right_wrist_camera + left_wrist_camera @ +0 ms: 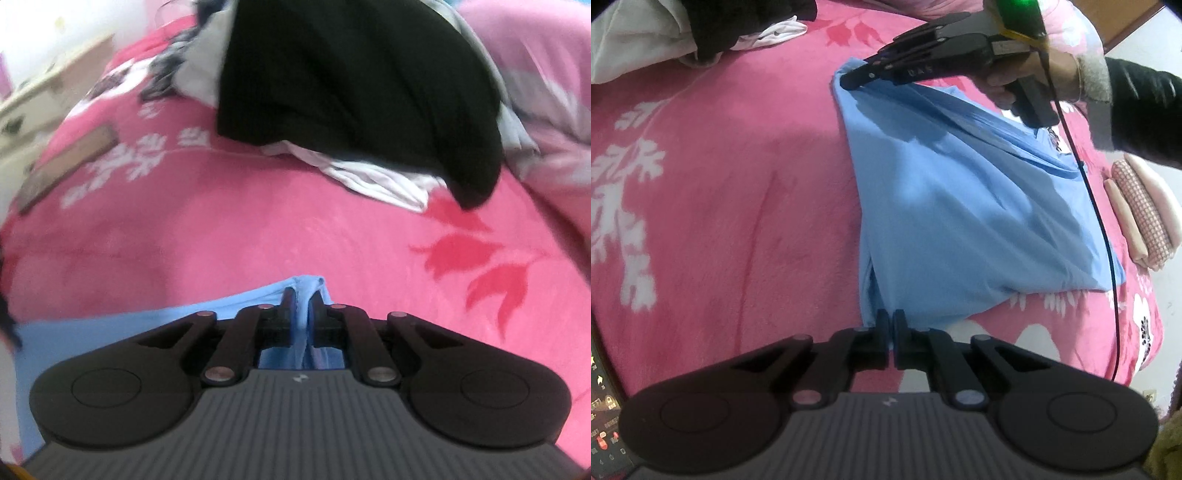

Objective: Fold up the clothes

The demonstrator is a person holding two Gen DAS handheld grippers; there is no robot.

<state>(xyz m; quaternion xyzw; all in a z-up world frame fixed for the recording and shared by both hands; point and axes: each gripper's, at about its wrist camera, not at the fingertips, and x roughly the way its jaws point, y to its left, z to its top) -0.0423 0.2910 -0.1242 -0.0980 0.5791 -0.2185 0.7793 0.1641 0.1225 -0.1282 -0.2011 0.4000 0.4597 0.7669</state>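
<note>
A light blue garment (960,206) lies partly folded on a pink flowered blanket (738,184). My left gripper (892,317) is shut on its near corner, the cloth pinched thin between the black fingers. At the far corner my right gripper (849,80), held by a hand in a dark sleeve, is shut on the blue fabric. In the right wrist view a bunch of the blue garment (306,291) sticks up between the fingers of the right gripper (302,299). Both corners are lifted slightly, so the cloth sags between them.
A heap of black and white clothes (351,92) lies further back on the bed. Folded pink and checked items (1141,210) are stacked at the right edge. A black cable (1104,229) hangs across the garment. Wooden furniture (44,92) stands beyond the bed.
</note>
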